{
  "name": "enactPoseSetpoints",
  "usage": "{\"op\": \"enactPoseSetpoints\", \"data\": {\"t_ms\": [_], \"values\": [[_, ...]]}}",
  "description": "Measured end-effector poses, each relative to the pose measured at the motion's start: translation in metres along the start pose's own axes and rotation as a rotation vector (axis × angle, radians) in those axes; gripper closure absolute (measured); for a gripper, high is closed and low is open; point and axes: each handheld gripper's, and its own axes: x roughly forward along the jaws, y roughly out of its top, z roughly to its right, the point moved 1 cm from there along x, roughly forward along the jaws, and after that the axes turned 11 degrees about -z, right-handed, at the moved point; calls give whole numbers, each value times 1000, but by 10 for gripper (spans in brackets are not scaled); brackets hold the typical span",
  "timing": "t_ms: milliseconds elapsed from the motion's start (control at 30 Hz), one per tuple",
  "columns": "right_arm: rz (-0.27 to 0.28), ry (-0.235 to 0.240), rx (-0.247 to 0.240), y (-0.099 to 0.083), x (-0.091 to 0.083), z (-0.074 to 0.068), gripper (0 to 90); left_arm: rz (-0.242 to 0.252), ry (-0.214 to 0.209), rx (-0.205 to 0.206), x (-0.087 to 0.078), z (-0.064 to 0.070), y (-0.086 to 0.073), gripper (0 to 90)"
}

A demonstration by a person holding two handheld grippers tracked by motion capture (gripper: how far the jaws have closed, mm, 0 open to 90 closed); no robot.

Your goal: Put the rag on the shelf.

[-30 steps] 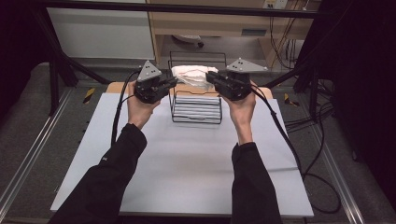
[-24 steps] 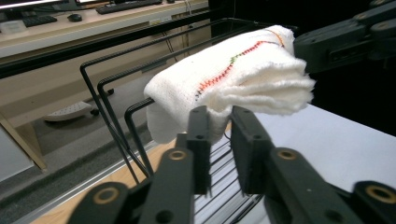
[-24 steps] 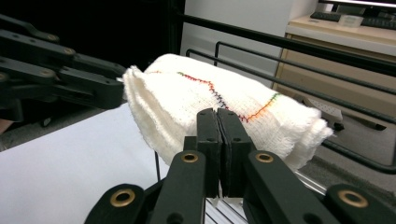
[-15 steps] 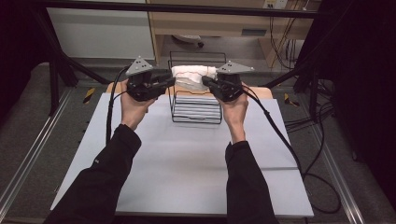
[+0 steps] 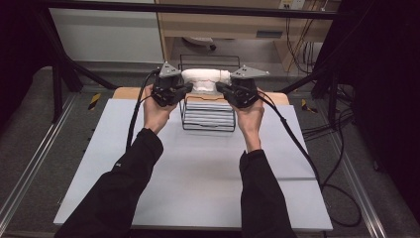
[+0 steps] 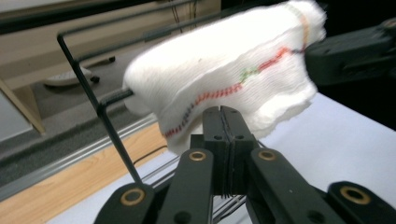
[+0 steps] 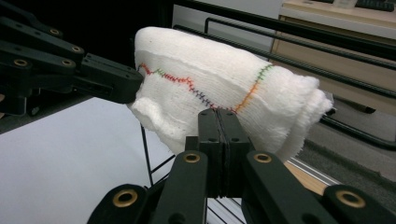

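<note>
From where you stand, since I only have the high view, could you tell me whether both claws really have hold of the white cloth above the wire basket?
Observer: Yes. In the left gripper view the left claw is shut on the lower edge of the white cloth.
Operator: Thank you. And the right one?
Observer: The right claw is shut on the cloth's lower edge too, as the right gripper view shows.
Operator: Is there any marking on the cloth?
Observer: A zigzag line of multicoloured stitching runs across it.
</note>
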Motion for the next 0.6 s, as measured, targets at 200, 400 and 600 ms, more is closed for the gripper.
{"op": "enactPoseSetpoints", "data": {"t_ms": [200, 400, 600], "values": [[-9, -2, 1, -4, 4, 4, 890, 1, 5, -2, 5, -1, -1, 896], [10, 14, -5, -5, 0, 2, 860, 39, -26, 10, -6, 0, -5, 852], [36, 27, 3, -5, -15, 0, 788, 61, -25, 23, -22, -3, -12, 788]]}}
